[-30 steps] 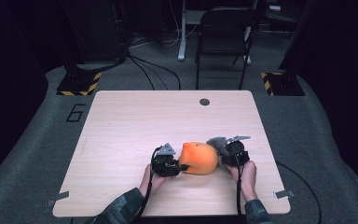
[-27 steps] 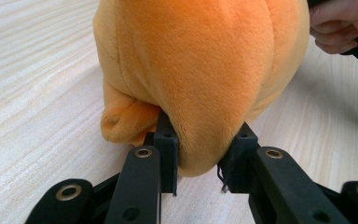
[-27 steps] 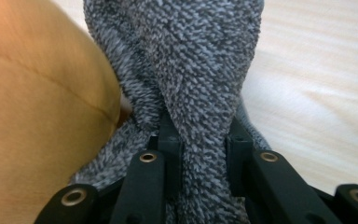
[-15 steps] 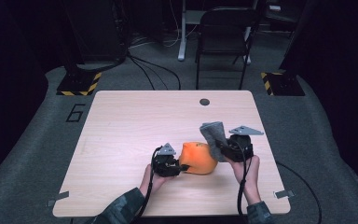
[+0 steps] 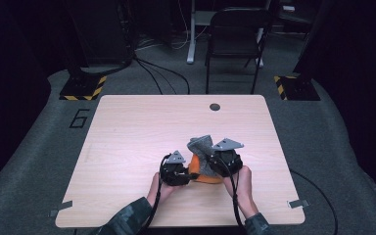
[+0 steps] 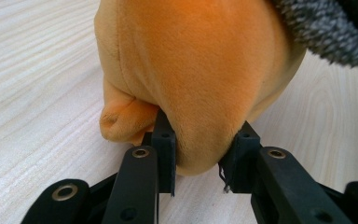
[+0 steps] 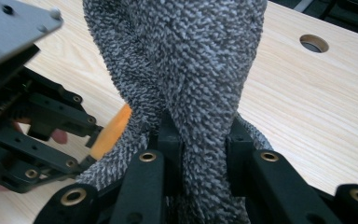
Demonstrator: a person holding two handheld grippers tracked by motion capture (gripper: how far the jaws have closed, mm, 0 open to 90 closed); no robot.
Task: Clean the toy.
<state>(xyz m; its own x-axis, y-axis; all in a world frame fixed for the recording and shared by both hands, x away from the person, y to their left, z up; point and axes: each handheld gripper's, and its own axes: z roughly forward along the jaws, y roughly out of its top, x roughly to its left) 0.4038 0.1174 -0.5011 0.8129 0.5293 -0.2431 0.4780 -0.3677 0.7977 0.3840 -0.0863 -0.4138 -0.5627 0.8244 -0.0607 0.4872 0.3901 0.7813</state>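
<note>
Soft, light orange plush [image 6: 200, 70] pinched at its yielding edge by left gripper [image 6: 200, 161]; limp grey knit cloth [image 7: 196, 70] clamped mid-fold by right gripper [image 7: 200, 144].

The left gripper [image 6: 198, 161] is squeezing the bottom of a soft orange plush toy [image 6: 200, 70] between its two black jaws. The toy is sitting on the light wooden table [image 6: 32, 93]. A fuzzy grey cloth [image 6: 326, 28] is hanging over the toy's top right side.

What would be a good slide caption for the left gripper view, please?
Left hand-held gripper pinching a fold of the orange plush toy on the wooden table, with grey knitted fabric draped over its top.
</note>
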